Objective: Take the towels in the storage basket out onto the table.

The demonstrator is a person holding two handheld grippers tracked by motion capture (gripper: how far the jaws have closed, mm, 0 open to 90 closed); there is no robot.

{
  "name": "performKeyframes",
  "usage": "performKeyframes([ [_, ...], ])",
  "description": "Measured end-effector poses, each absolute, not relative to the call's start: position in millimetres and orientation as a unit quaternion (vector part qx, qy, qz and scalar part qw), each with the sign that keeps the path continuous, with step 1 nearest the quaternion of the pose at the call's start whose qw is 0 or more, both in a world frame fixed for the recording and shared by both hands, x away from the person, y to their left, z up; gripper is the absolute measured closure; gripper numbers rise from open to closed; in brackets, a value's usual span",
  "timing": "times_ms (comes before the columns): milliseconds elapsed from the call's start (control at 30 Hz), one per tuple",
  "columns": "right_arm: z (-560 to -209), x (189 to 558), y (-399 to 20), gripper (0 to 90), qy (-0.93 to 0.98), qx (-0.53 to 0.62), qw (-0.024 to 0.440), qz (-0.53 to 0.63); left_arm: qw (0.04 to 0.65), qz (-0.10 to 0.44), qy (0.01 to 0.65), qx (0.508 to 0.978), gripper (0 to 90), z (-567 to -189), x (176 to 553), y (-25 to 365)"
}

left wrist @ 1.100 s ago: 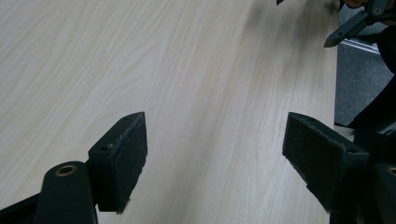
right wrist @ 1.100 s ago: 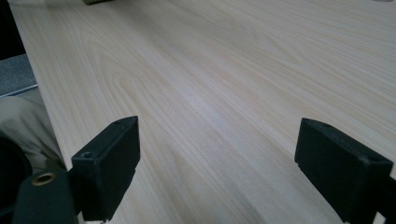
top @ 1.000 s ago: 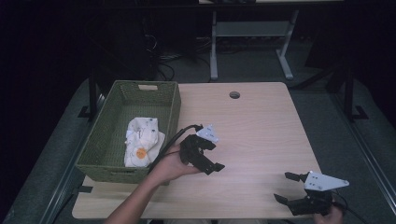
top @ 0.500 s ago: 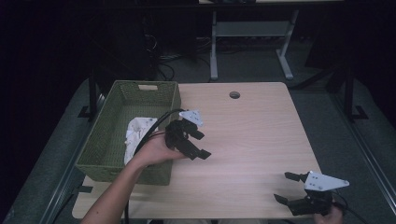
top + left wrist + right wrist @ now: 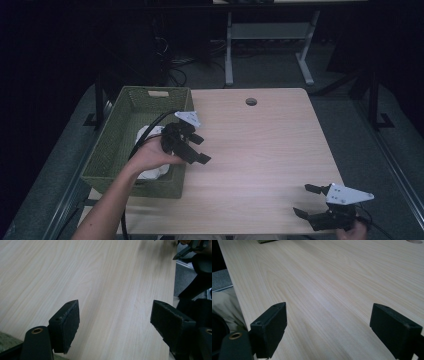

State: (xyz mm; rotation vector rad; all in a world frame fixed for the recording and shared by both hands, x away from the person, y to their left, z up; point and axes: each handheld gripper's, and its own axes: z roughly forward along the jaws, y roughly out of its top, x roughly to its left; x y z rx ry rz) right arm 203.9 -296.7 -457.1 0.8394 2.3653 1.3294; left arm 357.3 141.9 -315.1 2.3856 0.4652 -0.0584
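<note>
A: Hovering over the basket's right rim, the left gripper is gaping empty. White cloth is lying inside it.

B: Looking mostly done. Right gripper is idling spread wide near the table's front edge.

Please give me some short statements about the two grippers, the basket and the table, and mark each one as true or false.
1. The left gripper has its jaws open with nothing between them. True.
2. The woven green rectangular basket stands at the right edge of the table. False: it stands at the left edge.
3. A white crumpled cloth lies inside the basket. True.
4. The right gripper is shut on a cup. False: it is open and holds nothing.
5. The light wooden table has a round hole near its far edge. True.
</note>
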Motion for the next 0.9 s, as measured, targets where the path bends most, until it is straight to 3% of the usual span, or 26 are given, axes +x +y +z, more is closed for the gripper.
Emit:
performKeyframes([
  [900, -456, 204, -296, 13.8, 0.824, 0.29, 0.152, 0.463, 0.349, 0.0, 0.283, 0.894, 23.7, -322, 374, 230],
])
